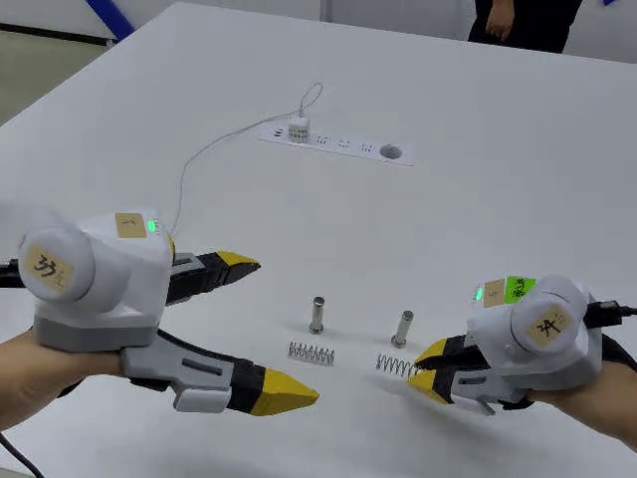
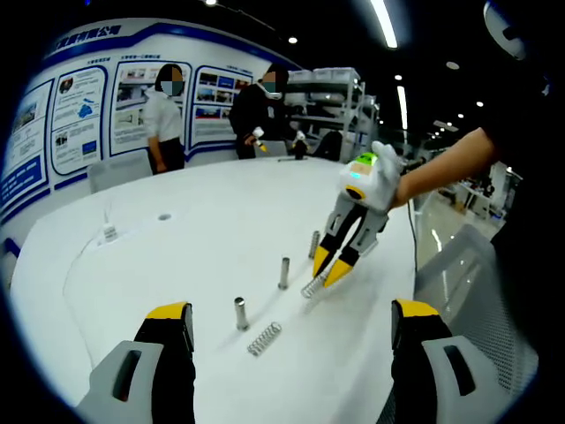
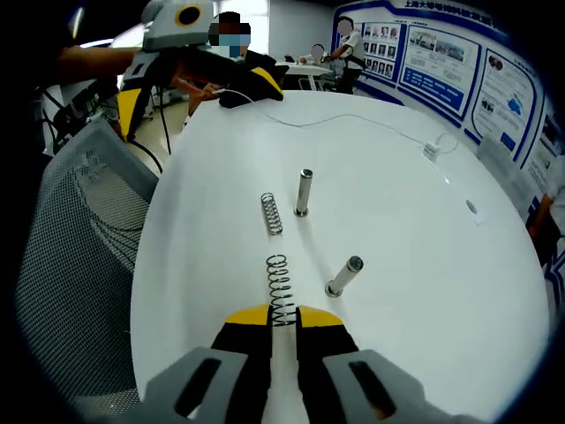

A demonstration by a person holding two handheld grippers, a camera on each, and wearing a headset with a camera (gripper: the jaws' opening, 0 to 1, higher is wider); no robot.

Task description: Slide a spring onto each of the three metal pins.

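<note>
The right gripper (image 1: 430, 366) has its yellow-tipped jaws pinched on one end of a spring (image 1: 396, 365). The rest of the coil reaches out low over the white table (image 1: 478, 219), just beside the right-hand pin (image 1: 402, 329). A second spring (image 1: 311, 353) lies flat near the foot of the left-hand pin (image 1: 318, 314); both pins stand upright. In the left gripper view a third pin (image 2: 314, 244) stands close behind the right gripper's jaws (they partly cover it).

The left gripper (image 1: 267, 329) hangs well to the left of the pins, its jaws spread wide with nothing between them.

Farther back a power strip (image 1: 333, 142) holds a white charger (image 1: 299, 127), whose cable (image 1: 185, 169) trails across the table. A mesh chair (image 3: 79, 265) stands at the table's edge, and two people (image 2: 163, 115) stand by the wall posters (image 2: 75, 110).
</note>
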